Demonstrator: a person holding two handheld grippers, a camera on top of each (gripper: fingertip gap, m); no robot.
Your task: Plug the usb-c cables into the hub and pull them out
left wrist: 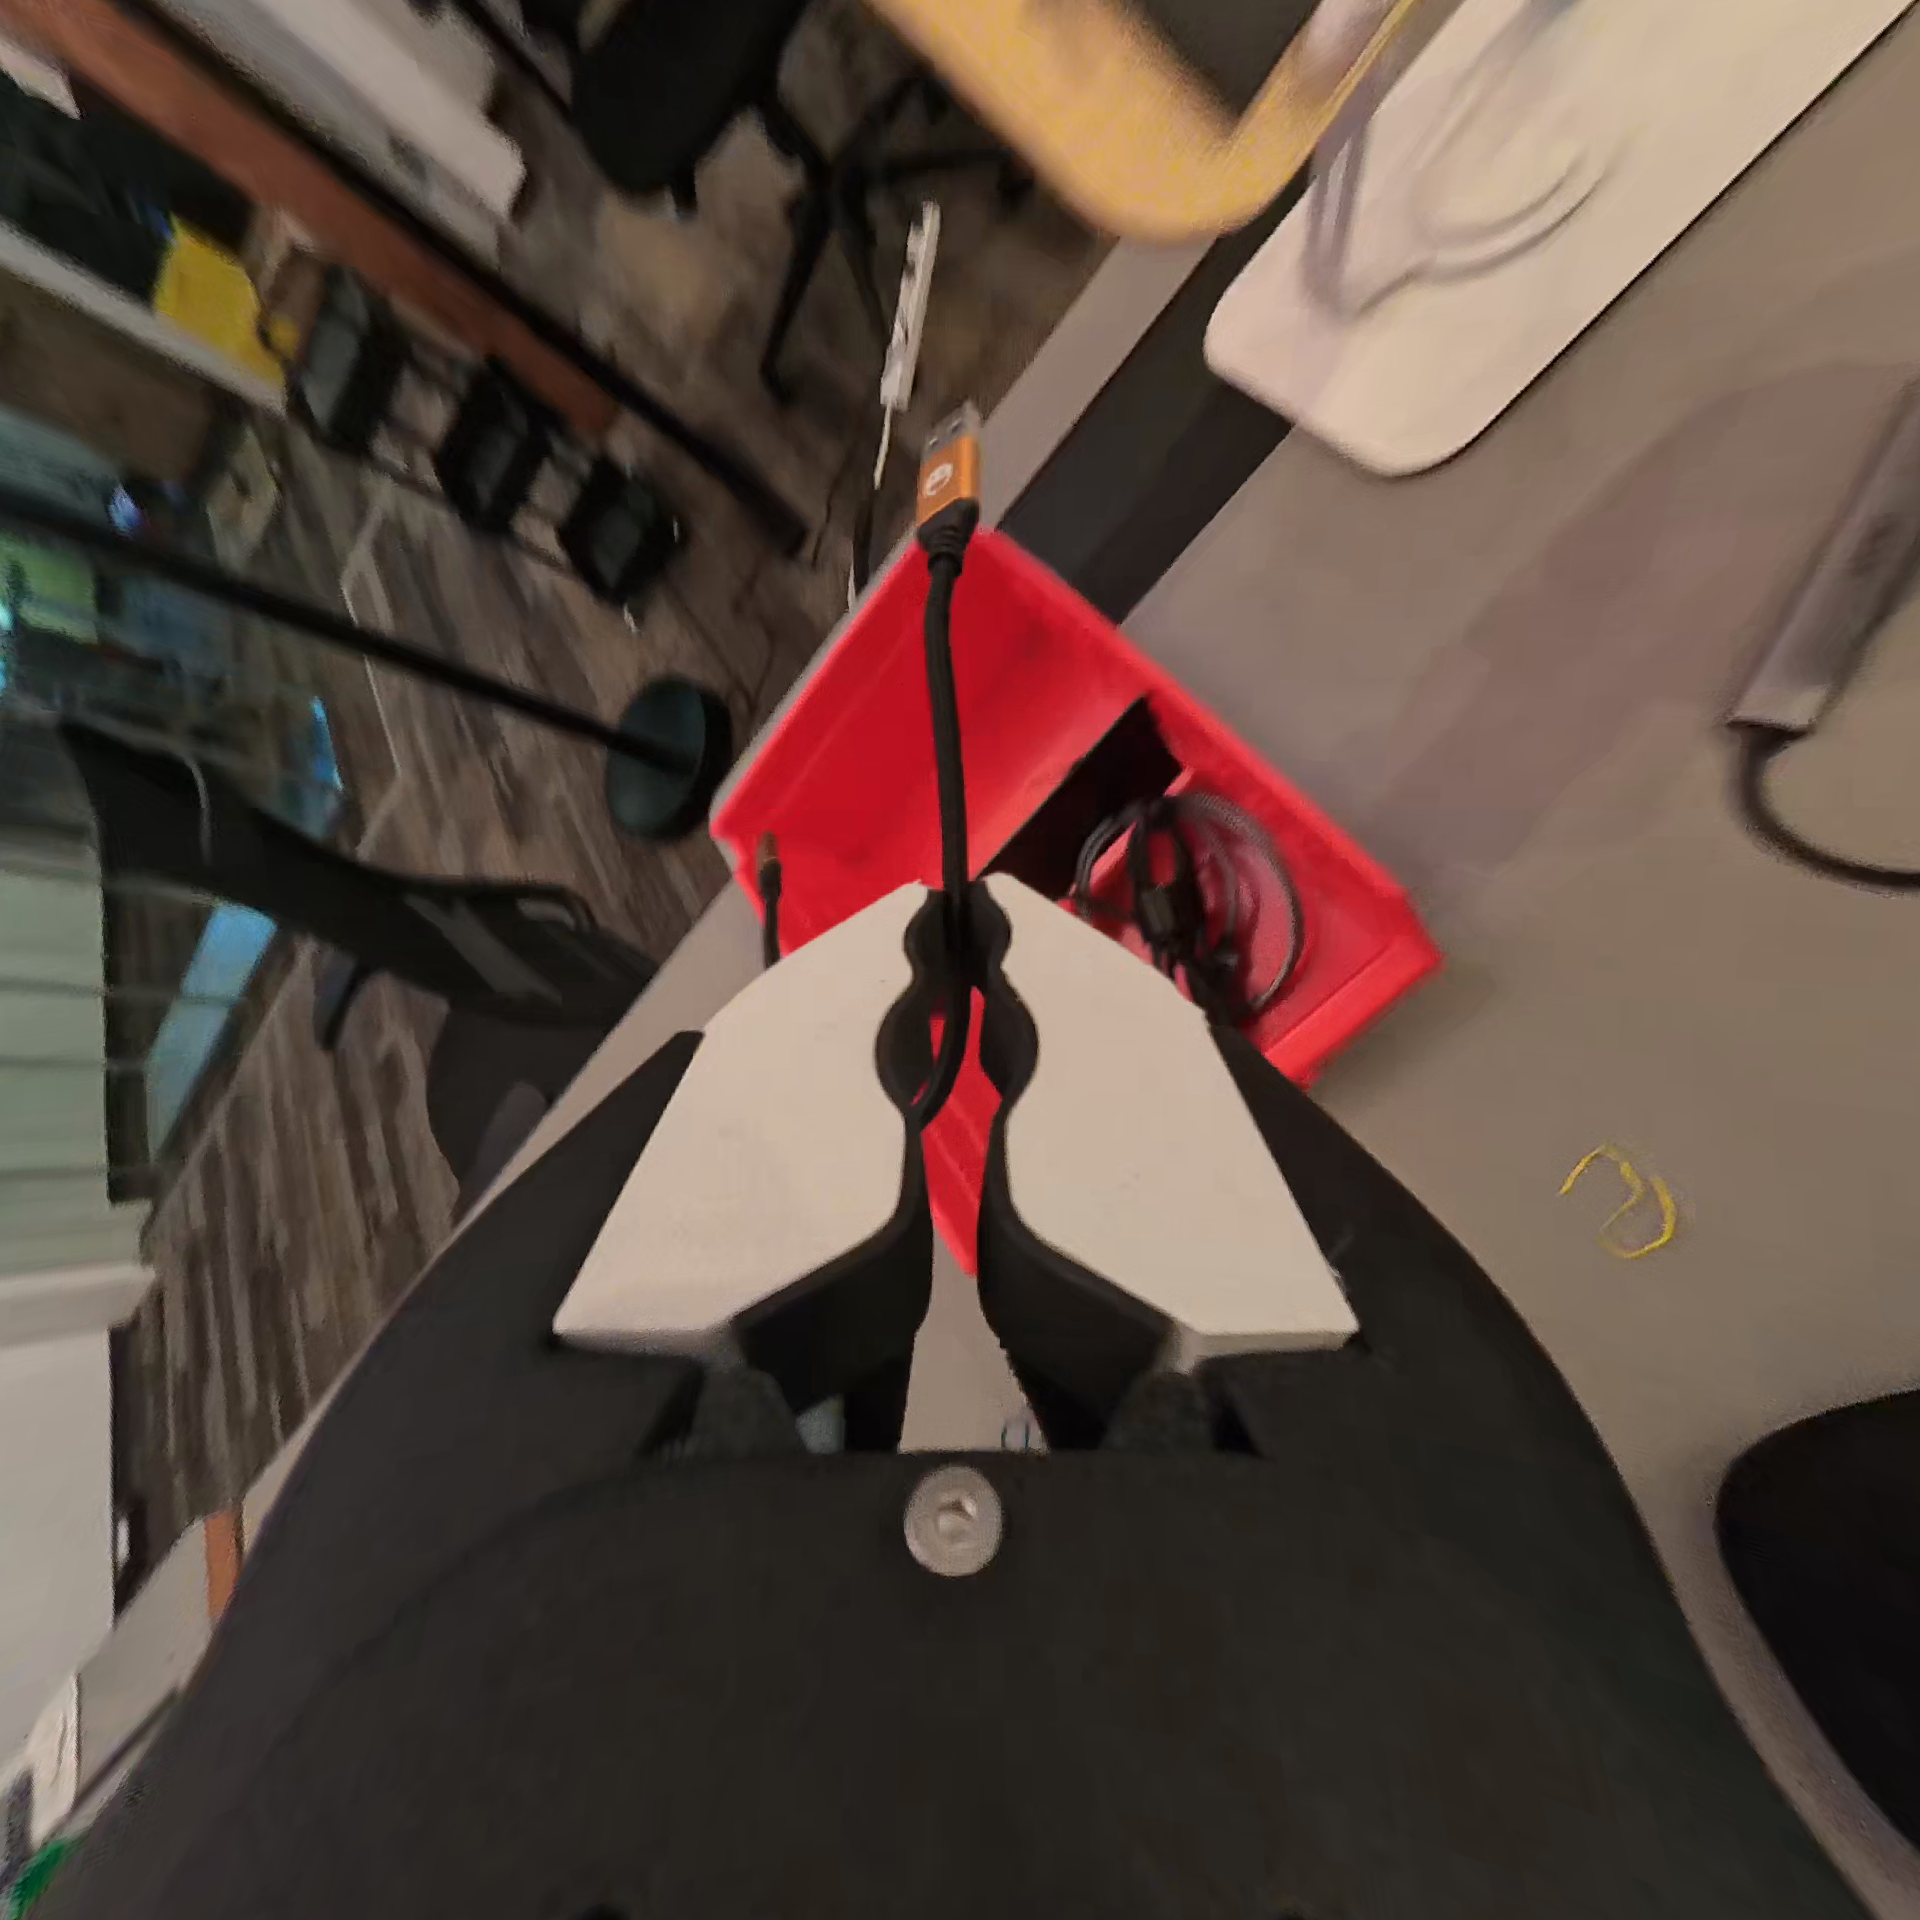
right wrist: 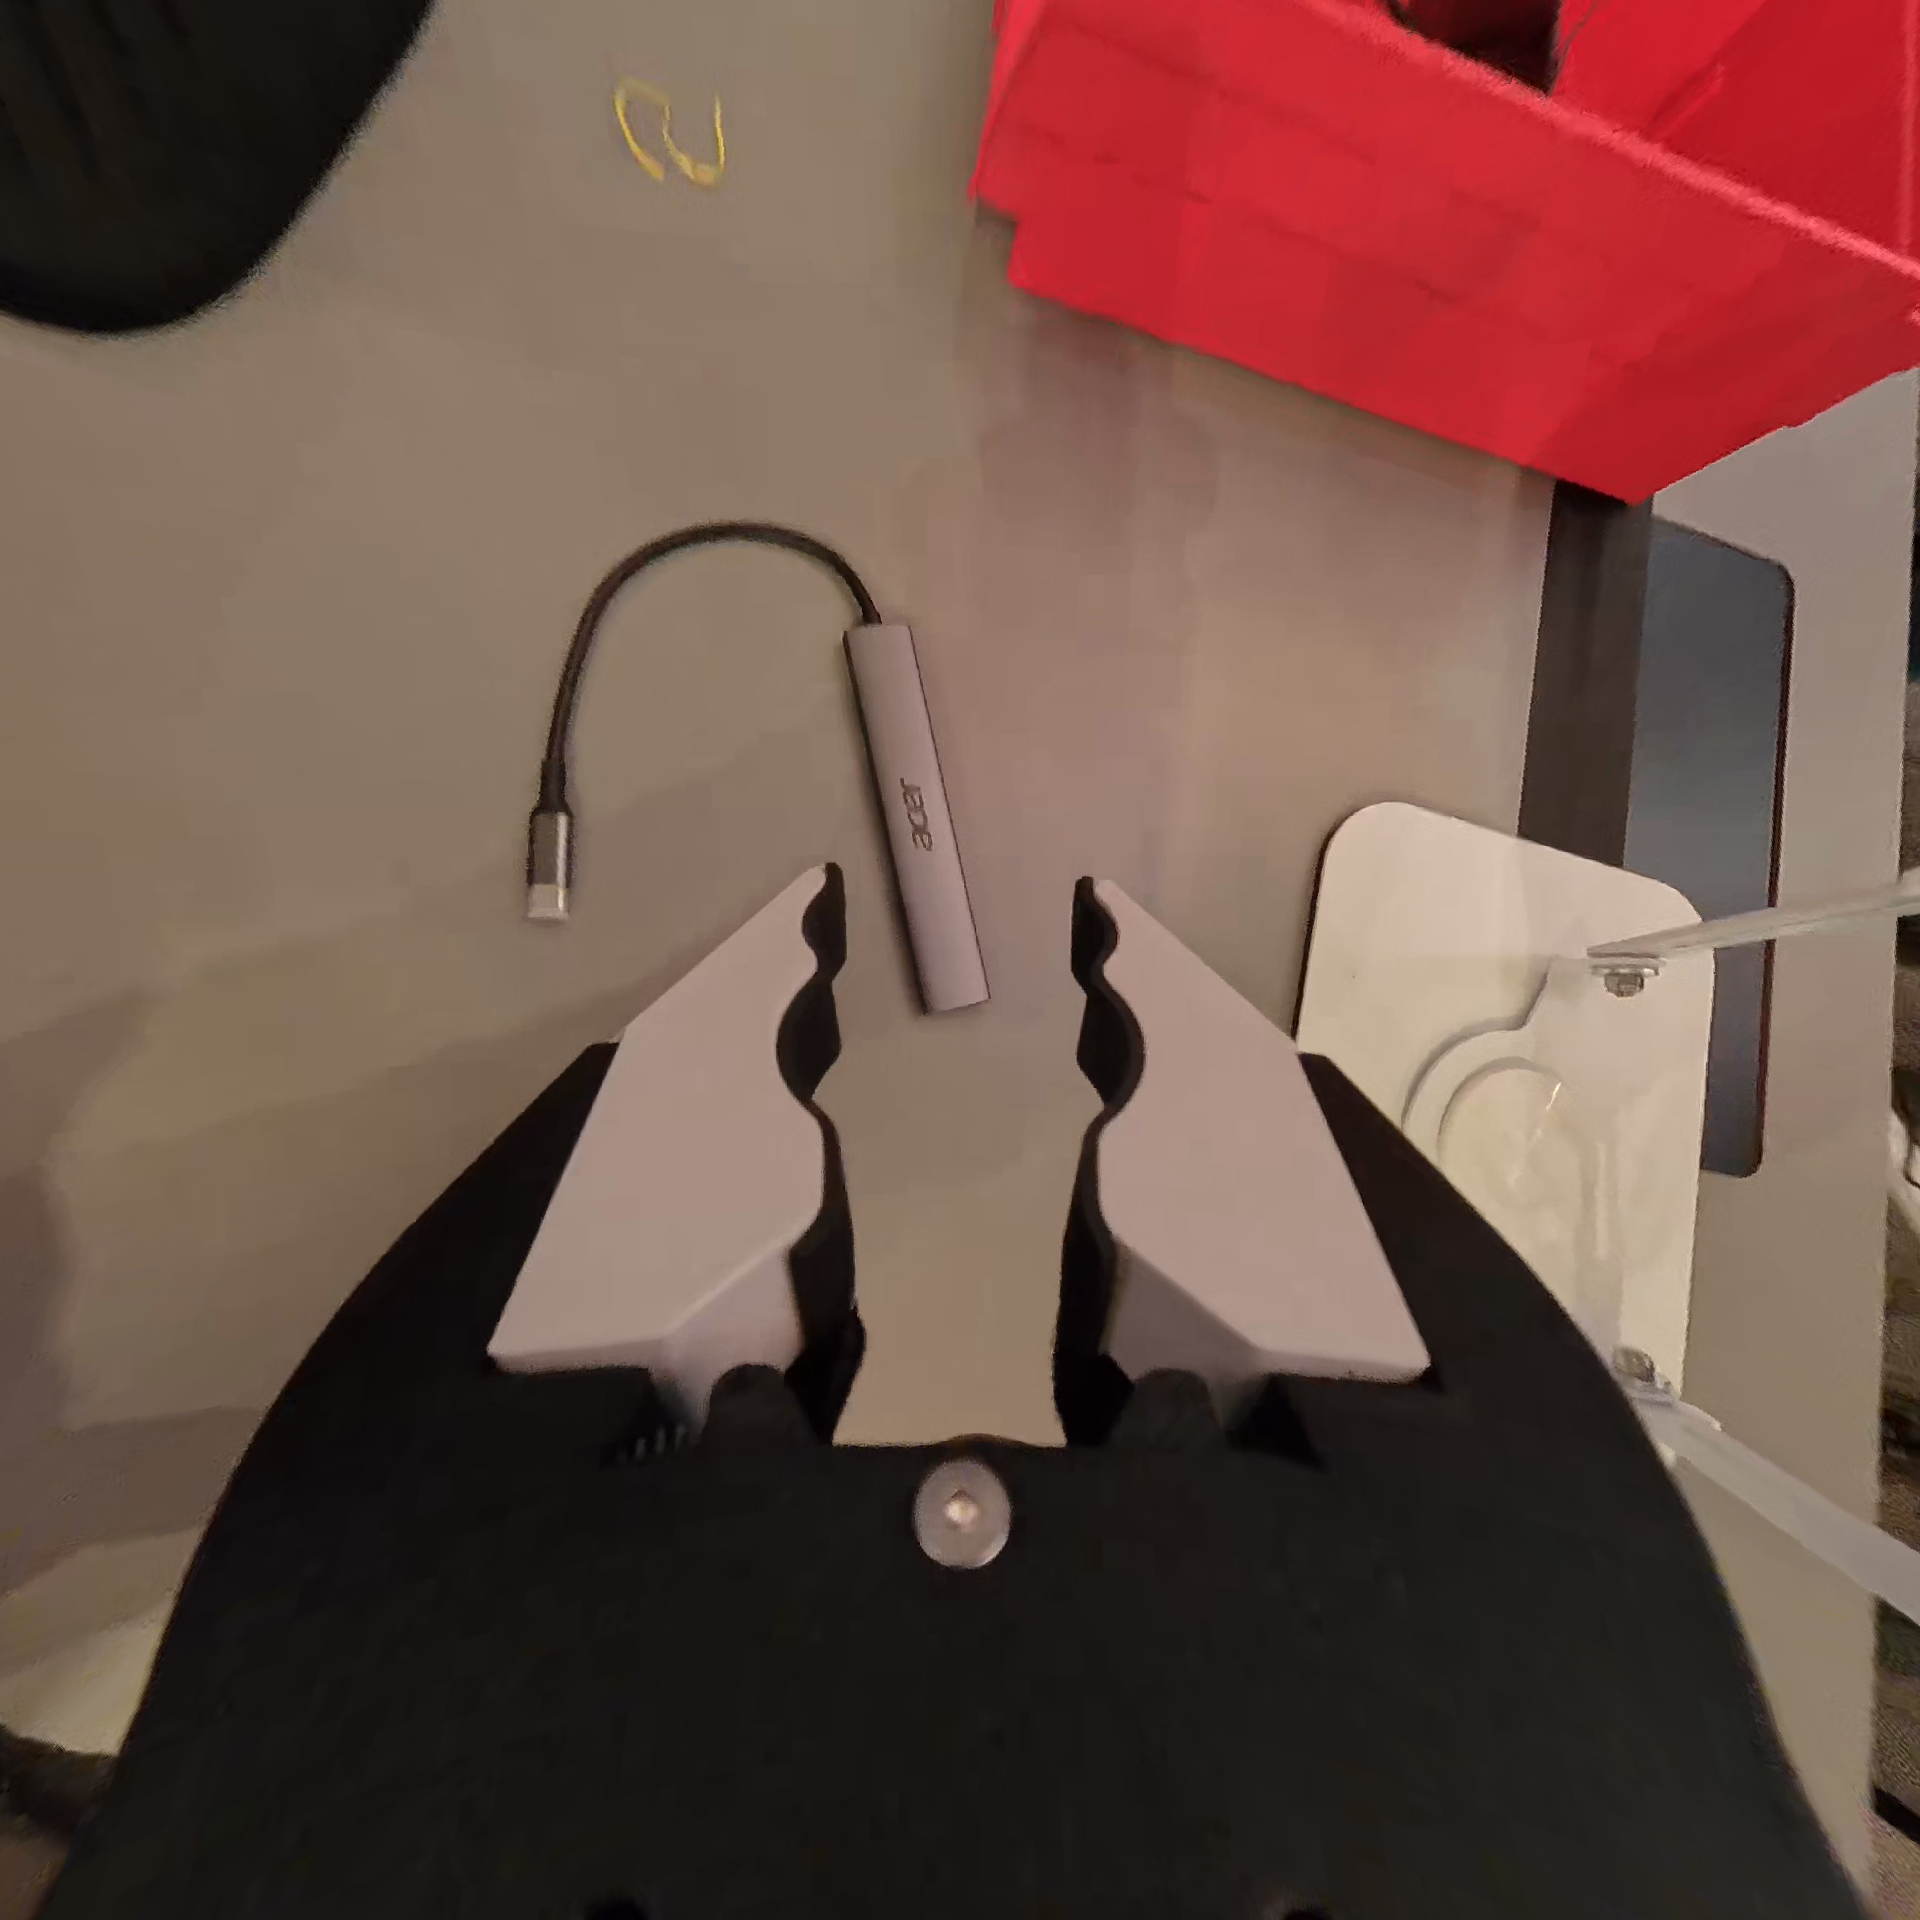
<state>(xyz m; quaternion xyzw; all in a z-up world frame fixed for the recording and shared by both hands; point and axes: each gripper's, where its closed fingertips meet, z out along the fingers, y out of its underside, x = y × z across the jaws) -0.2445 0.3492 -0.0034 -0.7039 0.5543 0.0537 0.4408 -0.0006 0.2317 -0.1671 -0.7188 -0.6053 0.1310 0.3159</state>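
The hub (right wrist: 914, 816), a slim grey bar with its own short lead curled beside it, lies bare on the bench (right wrist: 312, 623), nothing yet plugged in. The left gripper (left wrist: 958, 914) has its fingers clamped on a black cable (left wrist: 948, 727) lifted above the red bin (left wrist: 1039, 665), orange plug (left wrist: 948, 473) uppermost. The right gripper (right wrist: 956, 883) hangs over the hub's near end, fingers spread and empty. Every insertion and removal appears still ahead.

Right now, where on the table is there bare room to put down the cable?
Bare grey table lies between the hub and the red bin, and left of the hub's own lead. It is crowded on the right by the white plate.
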